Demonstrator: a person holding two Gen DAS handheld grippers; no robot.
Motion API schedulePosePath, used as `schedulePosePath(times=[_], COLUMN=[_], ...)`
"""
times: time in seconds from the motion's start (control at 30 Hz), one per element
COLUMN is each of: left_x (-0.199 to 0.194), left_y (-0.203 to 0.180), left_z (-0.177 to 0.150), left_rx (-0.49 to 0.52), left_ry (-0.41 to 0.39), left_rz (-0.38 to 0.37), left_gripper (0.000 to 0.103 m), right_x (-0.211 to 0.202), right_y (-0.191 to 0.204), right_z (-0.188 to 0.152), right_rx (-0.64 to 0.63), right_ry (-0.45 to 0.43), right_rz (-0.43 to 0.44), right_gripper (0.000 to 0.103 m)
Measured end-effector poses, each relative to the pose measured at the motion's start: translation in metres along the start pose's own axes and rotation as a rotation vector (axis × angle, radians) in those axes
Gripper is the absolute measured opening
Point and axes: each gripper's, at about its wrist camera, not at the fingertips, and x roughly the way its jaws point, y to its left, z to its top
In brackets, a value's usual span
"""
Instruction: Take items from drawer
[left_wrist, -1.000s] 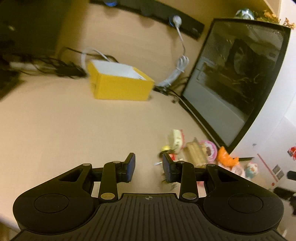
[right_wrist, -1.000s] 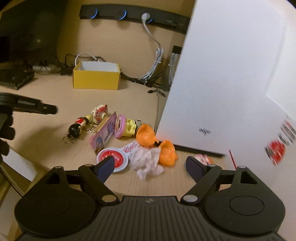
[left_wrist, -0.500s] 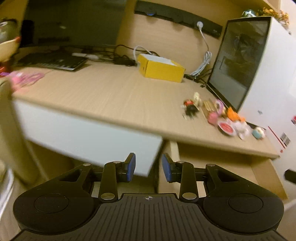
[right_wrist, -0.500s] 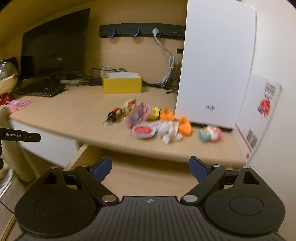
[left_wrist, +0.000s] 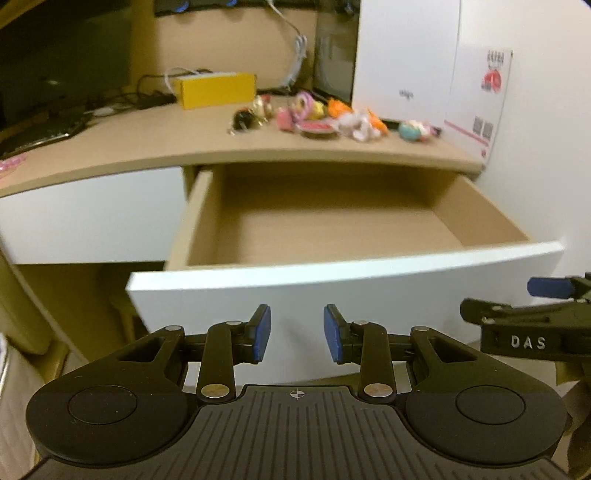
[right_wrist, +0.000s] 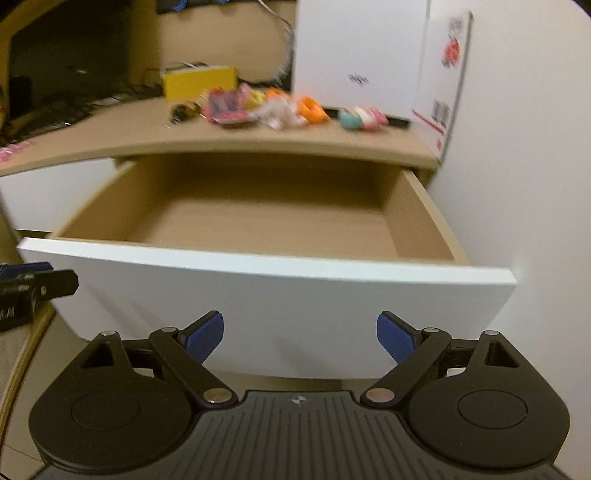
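Observation:
The drawer (left_wrist: 332, 275) stands pulled out under the desk, with a white front panel and a wooden inside. Its visible floor (left_wrist: 332, 232) is bare, and the nearest strip is hidden behind the front panel. Several small toys and keychains (left_wrist: 325, 118) lie in a row on the desk top above it. My left gripper (left_wrist: 297, 332) hangs open in front of the white panel with nothing between its pads. My right gripper (right_wrist: 300, 334) is open wide, also low before the drawer (right_wrist: 258, 260), and holds nothing. The toys (right_wrist: 273, 107) show blurred in the right wrist view.
A yellow box (left_wrist: 218, 88) and cables sit at the back of the desk. A tall white case (left_wrist: 402, 59) stands at the right by the wall. A keyboard (left_wrist: 37, 136) lies at the left. A closed white drawer front (left_wrist: 85, 218) is left of the open one.
Both grippers have drawn back and down from the desk top. The toys, close a second ago, now lie far off, and the open drawer has come into view. Neither gripper's jaws changed.

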Motion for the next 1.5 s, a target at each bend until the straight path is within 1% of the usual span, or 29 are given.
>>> schedulePosePath(times=[0.07,0.17,0.23,0.3,0.37,0.43,0.53,0.63,0.83,0.87,1.13,1.3,1.33,1.37,1.43,1.5], left_x=[0.004,0.011,0.017,0.022,0.027,0.034,0.048,0.066,0.106,0.112,0.159,0.177,0.179,0.180,0.181,0.181], left_y=[-0.003,-0.003,-0.001,0.000,0.001,0.004,0.011,0.017,0.026,0.027,0.037,0.042,0.043,0.043,0.042,0.043], left_z=[-0.001,0.000,0.001,0.003,0.007,0.015,0.028,0.041,0.071,0.076,0.112,0.127,0.129,0.130,0.131,0.130], left_rx=[0.001,0.016,0.000,0.005,0.007,0.000,-0.013,-0.010,-0.020,-0.017,-0.010,-0.005,-0.020,-0.023,-0.018,-0.027], left_ry=[0.001,-0.005,0.011,0.012,0.014,0.023,0.030,0.024,0.009,0.005,-0.025,-0.022,-0.003,0.003,0.007,0.006], left_rz=[-0.004,0.003,-0.004,-0.004,-0.003,-0.014,-0.038,-0.044,-0.055,-0.056,-0.062,-0.065,-0.075,-0.077,-0.073,-0.075], left_gripper=[0.035,0.034,0.034,0.034,0.034,0.034,0.034,0.031,0.031,0.031,0.031,0.030,0.030,0.030,0.030,0.030], right_x=[0.007,0.013,0.017,0.022,0.026,0.028,0.039,0.058,0.097,0.104,0.151,0.173,0.176,0.179,0.181,0.180], right_y=[-0.002,-0.007,-0.011,-0.014,-0.011,-0.007,-0.004,-0.002,0.003,0.004,0.001,0.000,0.000,0.000,0.000,0.002], right_z=[-0.002,0.002,0.006,0.009,0.012,0.016,0.029,0.045,0.075,0.080,0.119,0.136,0.139,0.141,0.140,0.139], right_rx=[0.014,0.024,0.043,0.048,0.031,0.022,0.036,0.046,0.036,0.094,0.088,0.082,0.081,0.080,0.073,0.058], right_ry=[0.009,-0.005,-0.019,0.000,-0.006,-0.016,-0.017,-0.012,-0.018,-0.052,-0.074,-0.077,-0.078,-0.070,-0.065,-0.074], right_rz=[-0.023,-0.062,-0.083,-0.068,-0.085,-0.096,-0.082,-0.079,-0.094,-0.194,-0.230,-0.244,-0.247,-0.242,-0.230,-0.236], right_gripper=[0.091,0.091,0.092,0.092,0.092,0.092,0.092,0.092,0.092,0.092,0.092,0.092,0.092,0.096,0.096,0.096])
